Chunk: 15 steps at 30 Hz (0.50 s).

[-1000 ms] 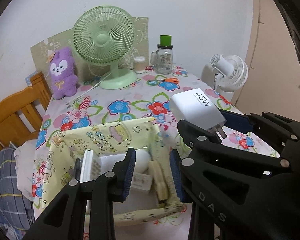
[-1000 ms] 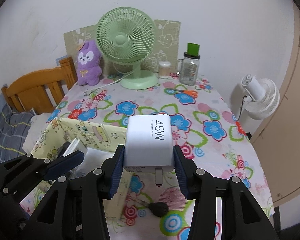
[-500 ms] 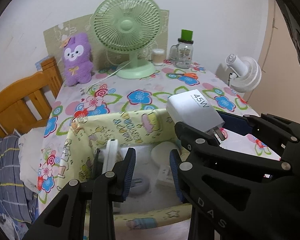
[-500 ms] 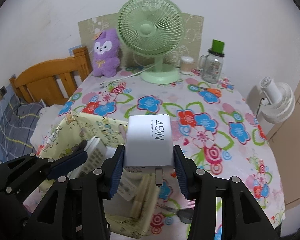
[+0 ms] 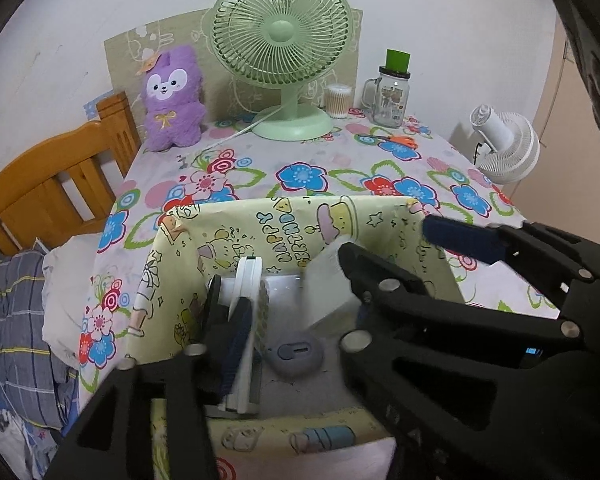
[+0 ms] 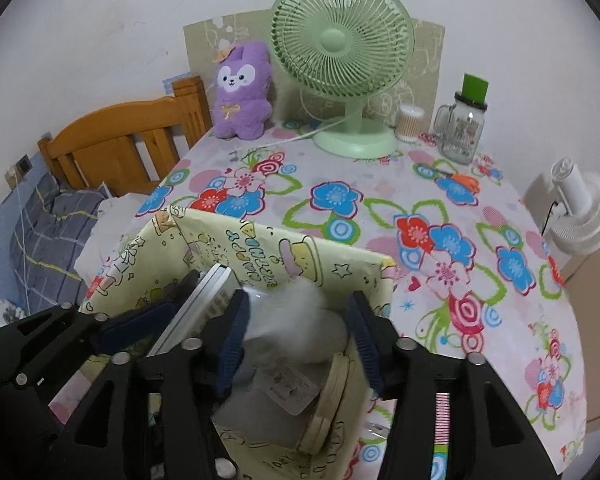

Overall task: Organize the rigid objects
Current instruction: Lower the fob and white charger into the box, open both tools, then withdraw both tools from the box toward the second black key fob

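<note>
Both grippers are over the yellow box [image 6: 300, 256]; the right gripper [image 6: 296, 332] fingers are just spreading, dropping the blurred white charger [image 6: 300, 320]. The left gripper [image 5: 236, 332] fingers have just widened too, around the white slab [image 5: 246, 320]. Better to withdraw straight upward.

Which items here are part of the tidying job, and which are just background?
In play: white charger, blurred between the right gripper's just-opened jaws; flat white device; left gripper; yellow box.

Background: green fan, purple plush, jar, orange scissors.

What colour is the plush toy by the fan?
Purple, with a white face; the plush toy shows best in the right wrist view.
</note>
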Tool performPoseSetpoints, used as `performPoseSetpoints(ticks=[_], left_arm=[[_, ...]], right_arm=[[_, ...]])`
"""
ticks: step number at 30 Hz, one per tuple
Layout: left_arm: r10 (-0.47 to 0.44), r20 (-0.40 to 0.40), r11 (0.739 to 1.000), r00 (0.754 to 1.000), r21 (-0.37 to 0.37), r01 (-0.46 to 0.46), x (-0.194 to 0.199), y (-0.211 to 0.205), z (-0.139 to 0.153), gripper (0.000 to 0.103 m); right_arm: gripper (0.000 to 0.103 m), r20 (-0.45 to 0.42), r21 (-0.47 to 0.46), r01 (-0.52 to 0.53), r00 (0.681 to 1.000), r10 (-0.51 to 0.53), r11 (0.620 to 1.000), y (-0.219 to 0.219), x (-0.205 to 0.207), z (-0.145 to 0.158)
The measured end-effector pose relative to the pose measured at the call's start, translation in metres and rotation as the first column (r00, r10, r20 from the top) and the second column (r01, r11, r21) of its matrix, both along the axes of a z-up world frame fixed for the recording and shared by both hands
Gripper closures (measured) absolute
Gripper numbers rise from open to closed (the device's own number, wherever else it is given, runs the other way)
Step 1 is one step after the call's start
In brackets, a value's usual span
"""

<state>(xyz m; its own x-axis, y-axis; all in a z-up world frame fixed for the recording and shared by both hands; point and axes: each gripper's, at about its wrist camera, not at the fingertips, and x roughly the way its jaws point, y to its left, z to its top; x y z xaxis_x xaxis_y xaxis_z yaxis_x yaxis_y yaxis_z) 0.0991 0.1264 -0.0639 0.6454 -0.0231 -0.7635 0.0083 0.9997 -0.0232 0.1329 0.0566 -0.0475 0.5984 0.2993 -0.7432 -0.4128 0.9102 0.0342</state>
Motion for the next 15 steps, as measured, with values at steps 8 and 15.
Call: performPoseSetpoints(ticks=[8,15], left_arm=[[-0.04,0.033,0.999,0.999,0.012,0.04,-0.01,-0.027,0.01,0.024],[-0.06,0.036,0.998,0.998,0.015,0.059,-0.018,-0.052,0.01,0.021]], right_arm=[[0.022,0.058,-0.002,0.056,0.997,-0.055,0.998,-0.029,-0.015,0.014],[0.021,0.064,-0.013,0.092,0.994,-0.091,0.996,-0.057,-0.026,0.015]])
